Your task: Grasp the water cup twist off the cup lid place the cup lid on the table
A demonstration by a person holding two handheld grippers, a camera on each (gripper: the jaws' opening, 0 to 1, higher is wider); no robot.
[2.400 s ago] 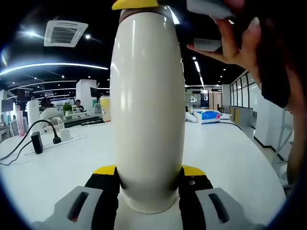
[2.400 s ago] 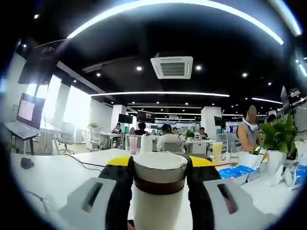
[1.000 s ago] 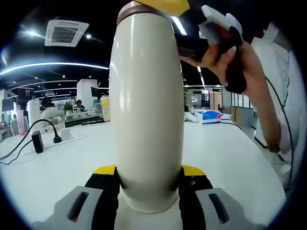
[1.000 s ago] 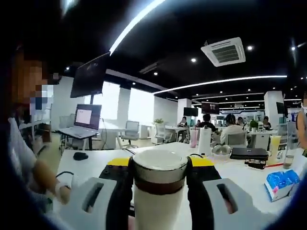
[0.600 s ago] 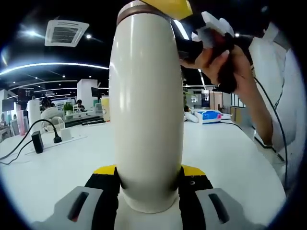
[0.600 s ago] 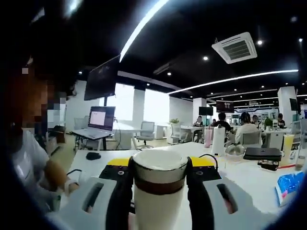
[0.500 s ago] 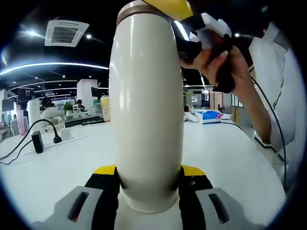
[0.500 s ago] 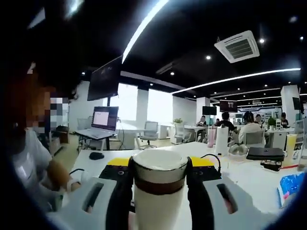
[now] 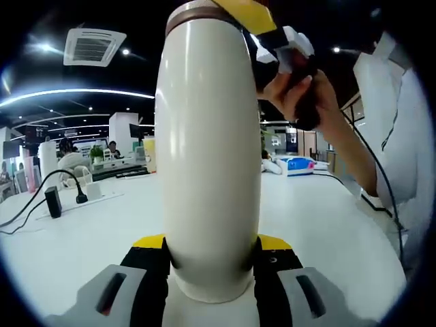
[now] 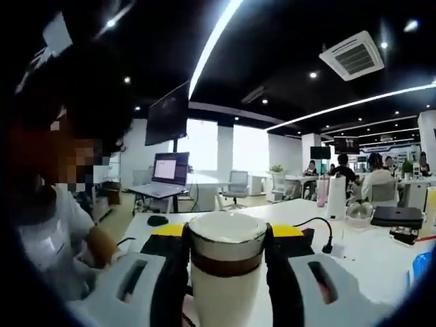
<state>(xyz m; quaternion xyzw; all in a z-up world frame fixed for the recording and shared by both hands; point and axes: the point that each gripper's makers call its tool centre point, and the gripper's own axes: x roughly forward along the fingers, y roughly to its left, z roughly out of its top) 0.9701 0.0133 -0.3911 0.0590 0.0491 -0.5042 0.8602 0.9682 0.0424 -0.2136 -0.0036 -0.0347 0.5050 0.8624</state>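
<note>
A tall cream water cup (image 9: pixel 208 150) stands upright on the white table (image 9: pixel 327 231) in the left gripper view. My left gripper (image 9: pixel 211 244) is shut on its lower body, yellow-tipped jaws on both sides. At the cup's top, a yellow pad of my right gripper (image 9: pixel 249 11) presses on the brown-banded lid, and a hand (image 9: pixel 298 92) holds that gripper. In the right gripper view the cream lid (image 10: pixel 227 235) with its brown band sits between the two jaws, with my right gripper (image 10: pixel 227 233) shut on it. The lid sits on the cup.
A black plug and cable (image 9: pixel 53 201) lie at the table's left, blue packs (image 9: pixel 300 163) at the far right. The right gripper view holds a laptop (image 10: pixel 163 178), a mouse (image 10: pixel 157 220), a cable (image 10: pixel 320 225) and a person's sleeve (image 10: pixel 51 245) close on the left.
The right gripper's camera has swung round the lid, so the room slides rightward in its view. The hand at the cup's top has turned. The left gripper and cup body stay still.
</note>
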